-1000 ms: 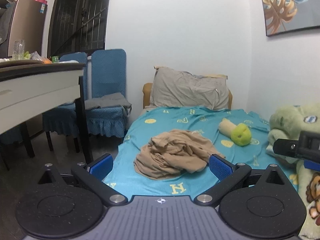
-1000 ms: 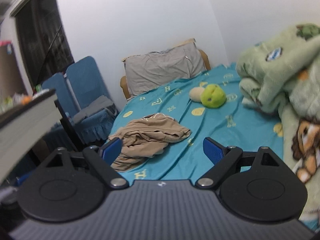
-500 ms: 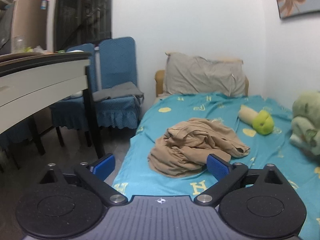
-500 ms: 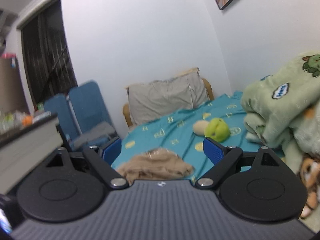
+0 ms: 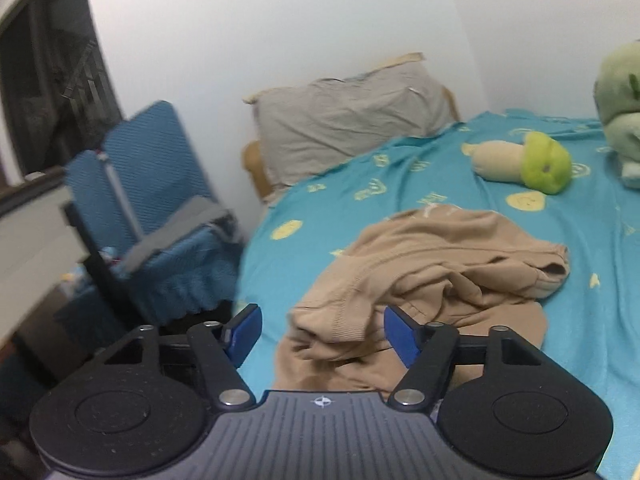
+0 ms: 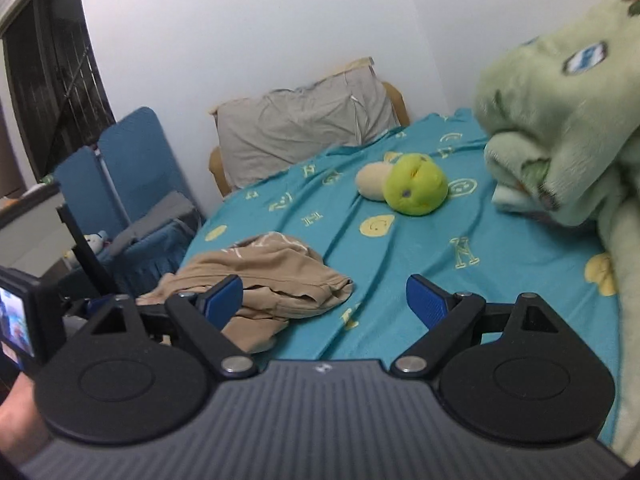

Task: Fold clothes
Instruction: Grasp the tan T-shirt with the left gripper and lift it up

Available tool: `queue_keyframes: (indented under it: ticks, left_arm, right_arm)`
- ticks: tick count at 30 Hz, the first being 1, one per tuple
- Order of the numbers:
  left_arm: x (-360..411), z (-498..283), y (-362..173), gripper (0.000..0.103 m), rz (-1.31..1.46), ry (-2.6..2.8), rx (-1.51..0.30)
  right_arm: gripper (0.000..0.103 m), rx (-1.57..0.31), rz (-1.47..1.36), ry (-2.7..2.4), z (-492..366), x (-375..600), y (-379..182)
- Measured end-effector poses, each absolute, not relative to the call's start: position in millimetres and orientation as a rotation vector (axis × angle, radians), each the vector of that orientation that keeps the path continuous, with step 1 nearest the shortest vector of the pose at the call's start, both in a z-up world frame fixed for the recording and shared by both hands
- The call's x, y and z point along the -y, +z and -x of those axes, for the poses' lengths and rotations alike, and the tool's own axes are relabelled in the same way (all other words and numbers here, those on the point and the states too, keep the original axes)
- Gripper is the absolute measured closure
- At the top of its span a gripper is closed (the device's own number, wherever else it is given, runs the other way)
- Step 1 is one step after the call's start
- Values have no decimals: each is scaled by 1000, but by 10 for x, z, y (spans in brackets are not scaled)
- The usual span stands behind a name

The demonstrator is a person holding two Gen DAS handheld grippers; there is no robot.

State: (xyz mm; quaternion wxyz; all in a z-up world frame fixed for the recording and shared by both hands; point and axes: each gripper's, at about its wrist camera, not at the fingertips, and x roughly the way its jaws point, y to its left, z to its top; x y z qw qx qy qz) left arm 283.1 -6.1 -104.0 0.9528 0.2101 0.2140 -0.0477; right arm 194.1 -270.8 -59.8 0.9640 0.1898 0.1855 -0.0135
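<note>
A crumpled tan garment [image 5: 424, 276] lies in a heap on the teal bedsheet [image 5: 580, 264], near the bed's left edge. My left gripper [image 5: 320, 332] hovers low over the heap's near end, its jaws closing, with the ribbed hem rising between the blue pads but not pinched. In the right wrist view the same tan garment [image 6: 264, 280] lies left of centre. My right gripper [image 6: 324, 300] stands open over the sheet just right of the heap, its left pad in front of the cloth, nothing between its fingers. The left gripper's rear screen [image 6: 16, 324] shows at the far left.
A grey pillow [image 5: 348, 120] leans on the headboard. A green and cream plush toy [image 6: 404, 186] lies mid-bed. A bulky green fleece blanket [image 6: 560, 136] fills the right side. Blue chairs [image 5: 148, 216] and a white table edge [image 5: 28, 220] stand left of the bed.
Both grippers have dropped and come closer to the bed. The left one has rolled and now sits right over the garment, with its pads nearer together. The right one's jaws look unchanged.
</note>
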Motion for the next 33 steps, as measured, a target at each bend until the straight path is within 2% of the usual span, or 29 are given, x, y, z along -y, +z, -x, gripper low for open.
queue_keyframes:
  ticks: [1,4,6,8,14,23,29,33]
  left_arm:
    - [71,-2911,-1118,36,-431,-101,-434]
    - [63,-3055,-1227,51,-424,-121,-413]
    - [-7,-3078,-1160,72,-373,-130,-374]
    - [-66,-3053,-1053,85,-296,-141,-336]
    - [-112,-2569,-498,89,-182,-244,-228]
    - [-160,-1425,230,91,-36,-330,-123]
    - [-339,-628,469,91,47,-357,-76]
    - [-519,-344,384,91,97,-327,-124]
  right_arm:
    - [13,-377,-383,-25,-1992,2691,-646]
    - [13,-399,-358,-18,-2114,2646,-790]
    - [13,-420,-337,-19,-2179,2627,-880]
    - [13,-435,-336,-29,-2224,2634,-937]
    - [13,-423,-332,-28,-2208,2635,-918]
    - [13,-299,-287,45,-1818,2478,-523]
    - [13,-279,-295,198,-1365,2271,-331]
    - [13,-327,-310,350,-1125,2028,-292]
